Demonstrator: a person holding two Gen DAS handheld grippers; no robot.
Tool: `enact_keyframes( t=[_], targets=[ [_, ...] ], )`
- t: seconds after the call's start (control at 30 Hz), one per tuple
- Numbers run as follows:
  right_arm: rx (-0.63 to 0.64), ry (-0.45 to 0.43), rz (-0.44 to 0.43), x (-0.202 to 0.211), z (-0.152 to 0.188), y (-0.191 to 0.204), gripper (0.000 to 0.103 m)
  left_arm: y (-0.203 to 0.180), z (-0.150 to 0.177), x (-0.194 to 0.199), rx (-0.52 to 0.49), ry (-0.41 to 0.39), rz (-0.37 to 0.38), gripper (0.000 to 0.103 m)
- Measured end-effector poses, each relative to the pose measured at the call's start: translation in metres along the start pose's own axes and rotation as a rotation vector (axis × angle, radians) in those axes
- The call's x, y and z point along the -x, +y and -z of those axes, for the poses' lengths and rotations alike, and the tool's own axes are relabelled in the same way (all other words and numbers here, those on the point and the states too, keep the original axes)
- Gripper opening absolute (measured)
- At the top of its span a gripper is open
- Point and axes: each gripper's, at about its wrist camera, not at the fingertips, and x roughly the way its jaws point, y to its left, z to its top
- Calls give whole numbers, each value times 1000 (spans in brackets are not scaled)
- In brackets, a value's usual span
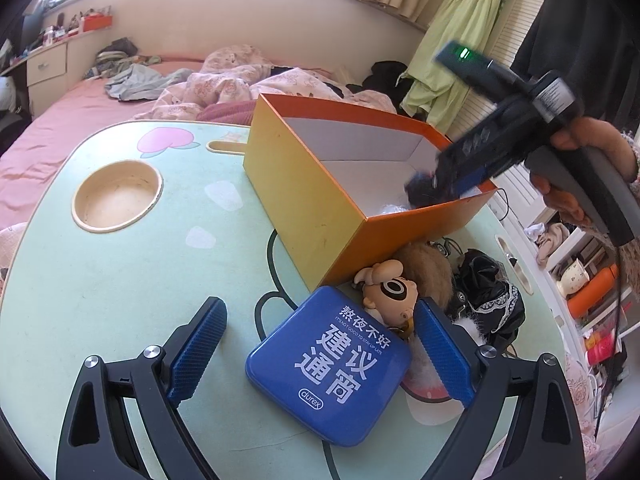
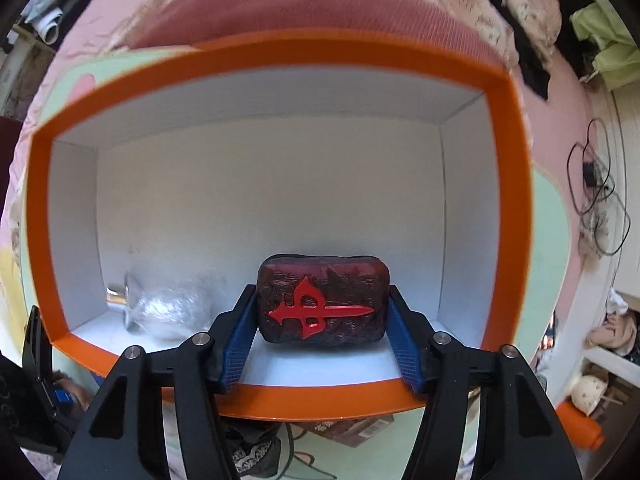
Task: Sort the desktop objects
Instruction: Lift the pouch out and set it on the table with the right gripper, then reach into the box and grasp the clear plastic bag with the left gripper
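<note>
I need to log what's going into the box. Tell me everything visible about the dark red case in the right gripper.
The case is a rounded rectangular pouch, dark red with black textured mottling and a bright red dagger-like emblem across its face. It sits lengthwise between the right gripper's blue fingers, pads against both ends, held inside the orange box, above its white floor.

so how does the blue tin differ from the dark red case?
Blue tin lies flat on the table, outside the orange box; dark red case is inside it, gripped by the right gripper. Tin has white lettering; case has a red emblem. Both are rounded rectangles.
</note>
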Motion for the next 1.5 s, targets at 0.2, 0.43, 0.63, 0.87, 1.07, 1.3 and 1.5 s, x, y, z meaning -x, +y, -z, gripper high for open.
enact_keyframes(
  t=[0.2,0.43,0.63,0.87,1.07,1.3,1.5],
  targets=[
    [-51,-301,-239,75,32,-7,61,1,0,-1,4,-2,5,94],
    [-72,-400,-243,86,133,-7,61,11,-10,6,76,-12,49,94],
    [-177,-258,-221,12,179,-18,61,-3,-35,4,-10,6,-125,94],
    [-142,-303,-81,-8,159,15,62,-7,-65,-22,-86,101,-267,94],
    [-166,-445,-144,4,158,28,62,3,-80,-4,-110,63,-352,94],
    [-290,-564,-313,11,191,23,62,-21,-137,9,-83,158,-89,89],
    [-288,-552,-344,1,196,33,62,-32,-161,-76,-33,535,-31,31]
  ],
)
